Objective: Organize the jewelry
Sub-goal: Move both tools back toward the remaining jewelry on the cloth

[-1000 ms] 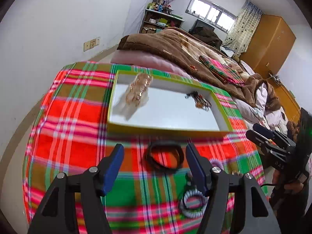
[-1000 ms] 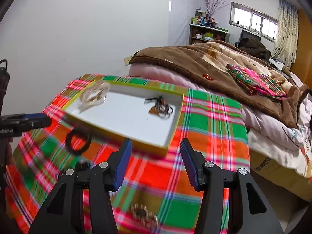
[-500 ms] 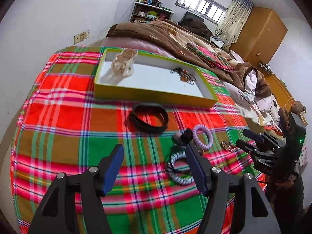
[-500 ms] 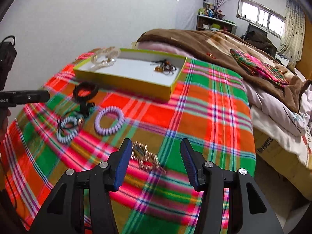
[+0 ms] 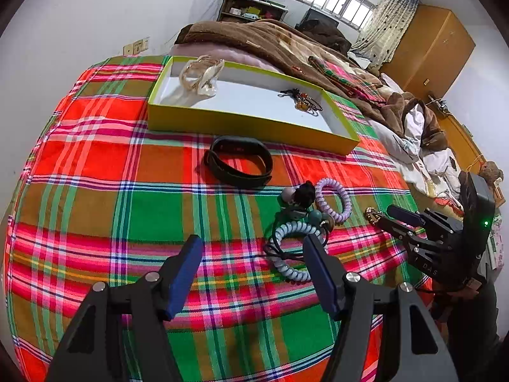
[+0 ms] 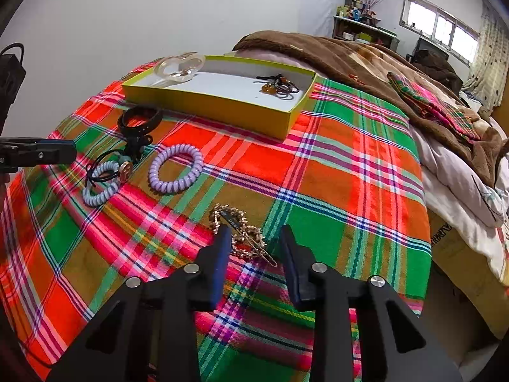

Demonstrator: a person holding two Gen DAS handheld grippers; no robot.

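Note:
A yellow-green tray [image 5: 241,124] [image 6: 203,103] sits on the plaid cloth and holds a clear bracelet [image 5: 200,74] [image 6: 178,67] and a dark beaded piece [image 5: 302,100] [image 6: 280,86]. In front of the tray lie a black band [image 5: 238,162] [image 6: 140,121], a purple coil tie [image 5: 334,199] [image 6: 175,172], a pale blue coil tie [image 5: 292,248] [image 6: 101,184] and a gold hair clip [image 6: 241,232]. My left gripper [image 5: 253,254] is open, just left of the blue coil. My right gripper [image 6: 254,238] is open, its fingers on either side of the gold clip.
The plaid cloth [image 5: 95,165] covers a raised surface whose edges drop away left and front. A bed with a brown blanket [image 5: 270,38] lies behind the tray. A wooden wardrobe [image 5: 426,47] stands at the back right.
Both grippers have pulled back from the tray toward the near edge and dropped lower. The right gripper has come down around the gold clip. The left gripper now hangs beside the blue coil.

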